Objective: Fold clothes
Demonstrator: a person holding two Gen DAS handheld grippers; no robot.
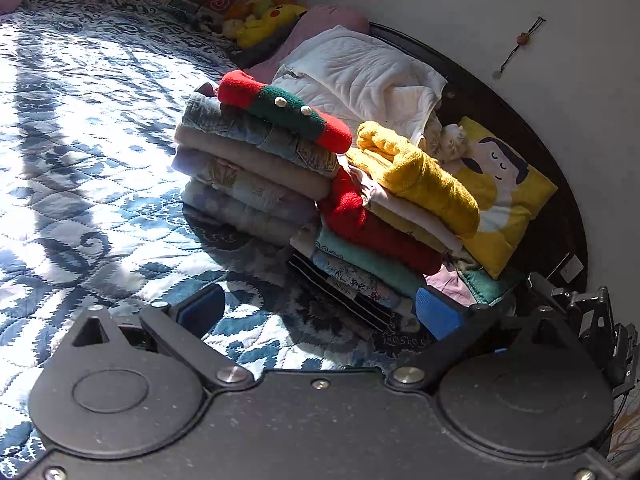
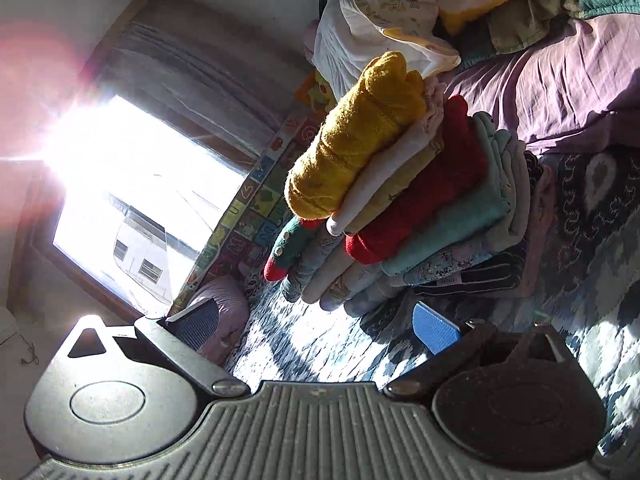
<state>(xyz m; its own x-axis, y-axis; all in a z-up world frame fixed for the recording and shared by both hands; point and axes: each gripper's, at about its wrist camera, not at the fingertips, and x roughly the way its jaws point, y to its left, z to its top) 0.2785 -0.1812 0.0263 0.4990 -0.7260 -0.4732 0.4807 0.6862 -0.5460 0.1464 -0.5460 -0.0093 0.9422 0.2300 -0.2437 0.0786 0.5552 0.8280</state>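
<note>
Both claws wide open, empty: left gripper (image 1: 320, 312), right gripper (image 2: 316, 324) hover over quilt (image 1: 80, 184); folded stacks at 12 o'clock, yellow sweater (image 1: 416, 176) topping one, likely squared for tidy storage, folding looks mostly done

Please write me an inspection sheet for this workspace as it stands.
Surface: quilt, blue-and-white, sunlit.
Job's things: two stacks of folded clothes side by side; red-green knit tops one, yellow knit the other.
Clutter: white blanket, yellow pillow, plush toys, unfolded.
Grippers: left gripper and right gripper open, fingers holding nothing, short of the stacks.
Cables: nothing seen.
Surroundings: window with glare; charm on the wall.
</note>
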